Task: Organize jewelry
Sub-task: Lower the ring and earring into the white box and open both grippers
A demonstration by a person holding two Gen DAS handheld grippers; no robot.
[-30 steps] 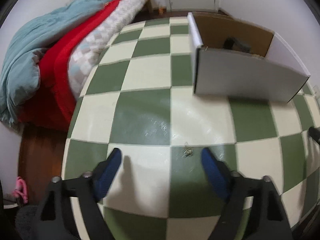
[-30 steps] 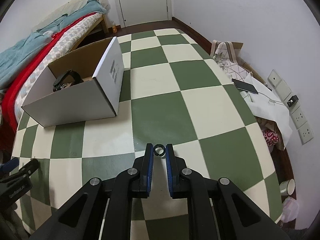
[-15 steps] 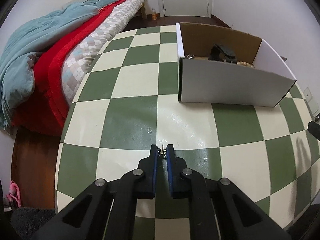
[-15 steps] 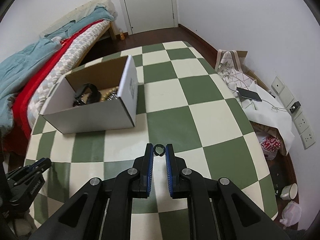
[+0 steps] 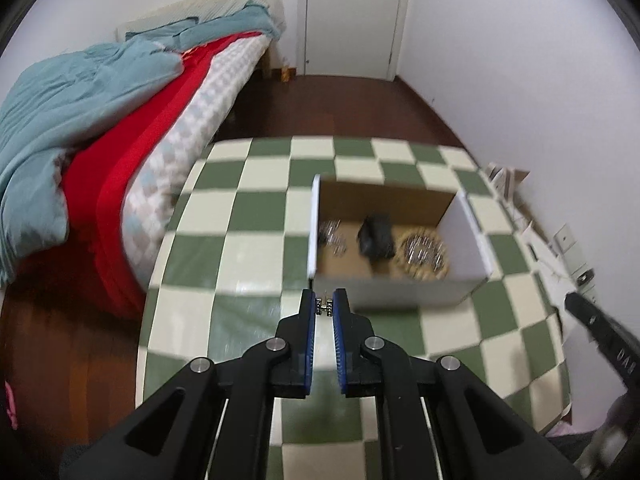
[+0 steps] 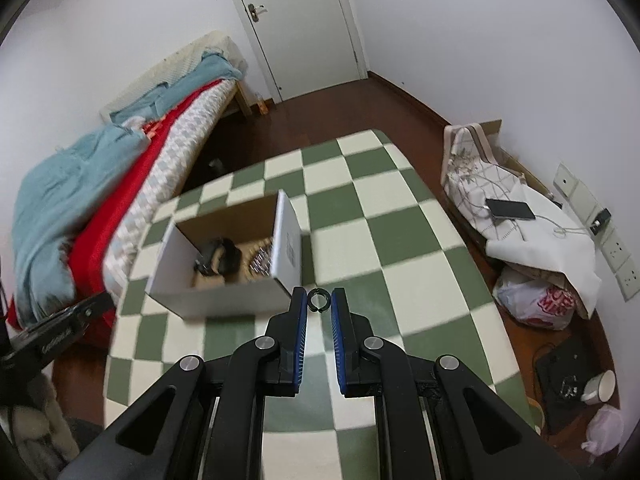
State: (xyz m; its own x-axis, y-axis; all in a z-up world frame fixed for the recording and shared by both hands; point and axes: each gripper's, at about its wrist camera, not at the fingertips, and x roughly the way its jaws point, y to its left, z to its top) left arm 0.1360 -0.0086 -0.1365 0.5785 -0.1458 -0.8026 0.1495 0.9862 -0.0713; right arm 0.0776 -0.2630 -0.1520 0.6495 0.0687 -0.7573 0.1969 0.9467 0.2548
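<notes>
Left tool (image 5: 324, 307): my fingers are pinched narrow on a small silver earring (image 5: 324, 306), held at the tips in the centre of the left wrist frame, above the green-and-cream checkered desk (image 5: 256, 216). It sits just short of the near white wall of the open cardboard box (image 5: 400, 290), which fills the centre-right of that frame.

Right tool (image 6: 319, 307): closed to a narrow gap on a dark ring (image 6: 319, 300), gripped edge-on at the fingertips, centre of the right wrist frame. Here the box (image 6: 224, 300) lies left of centre, its near right corner just beside the ring in the picture; I cannot tell from this view whether they touch.

Box contents, left wrist view, blurred: a black object (image 5: 376, 236) in the middle, a silver cluster (image 5: 332, 236) to its left, a gold-rimmed coil of beads (image 5: 424, 252) to its right.

Surroundings: a bed with teal and red bedding (image 5: 100, 128) in the left of both frames, a white door (image 6: 296, 24) at the top. The other tool's black body shows at the lower right edge of the left view and at the lower left edge of the right view.
</notes>
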